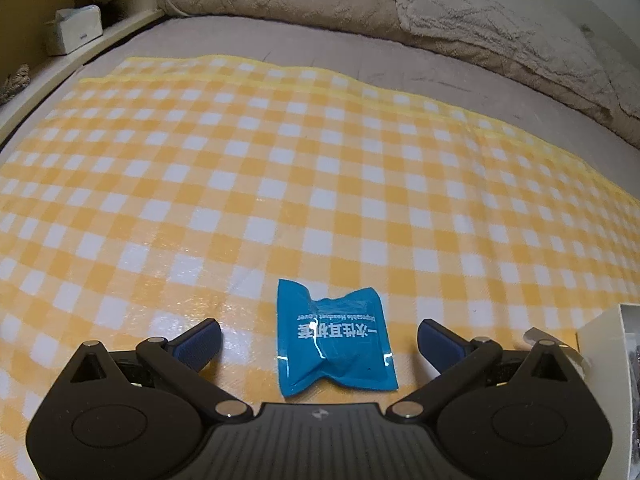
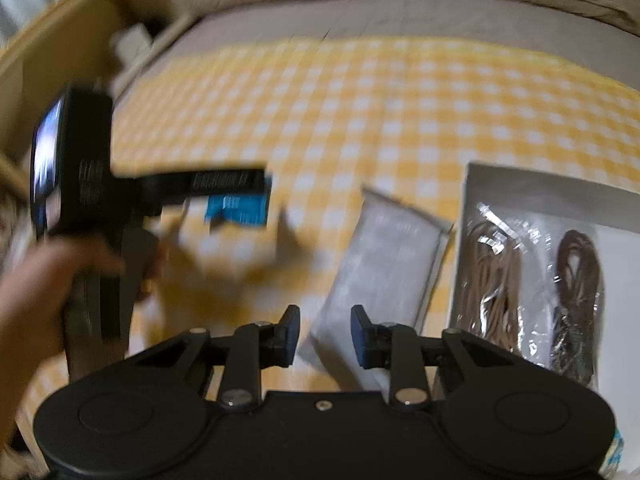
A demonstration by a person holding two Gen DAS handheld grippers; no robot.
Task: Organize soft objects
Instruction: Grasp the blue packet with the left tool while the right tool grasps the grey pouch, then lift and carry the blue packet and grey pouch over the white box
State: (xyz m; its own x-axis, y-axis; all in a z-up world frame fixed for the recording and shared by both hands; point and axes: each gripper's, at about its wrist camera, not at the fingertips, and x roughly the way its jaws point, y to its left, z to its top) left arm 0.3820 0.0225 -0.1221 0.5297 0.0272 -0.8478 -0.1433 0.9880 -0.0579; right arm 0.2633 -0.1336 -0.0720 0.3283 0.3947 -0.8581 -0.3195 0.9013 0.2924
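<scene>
Blue packet (image 1: 334,340): glossy foil-like pouch, roughly rectangular and puffed, with crimped edges and white printing; lay flat at lower centre of the left wrist view on the checked cloth (image 1: 280,184), between the fingertips and touching neither. Left gripper (image 1: 319,340): matte black, ribbed blue pads, spread wide apart. Checked cloth: yellow-and-white gingham with a slight sheen, covering a grey bed surface (image 1: 320,40). Beige bedding (image 1: 460,8): textured and bunched, upper frame. White box (image 1: 74,30): upper left. Right gripper (image 2: 325,334): fingers nearly together with a narrow gap, over the lower end of a translucent grey pouch (image 2: 384,264); contact could not be told. White tray (image 2: 624,280): lower right, holding clear crinkled bags of coiled brown cords (image 2: 532,288).
</scene>
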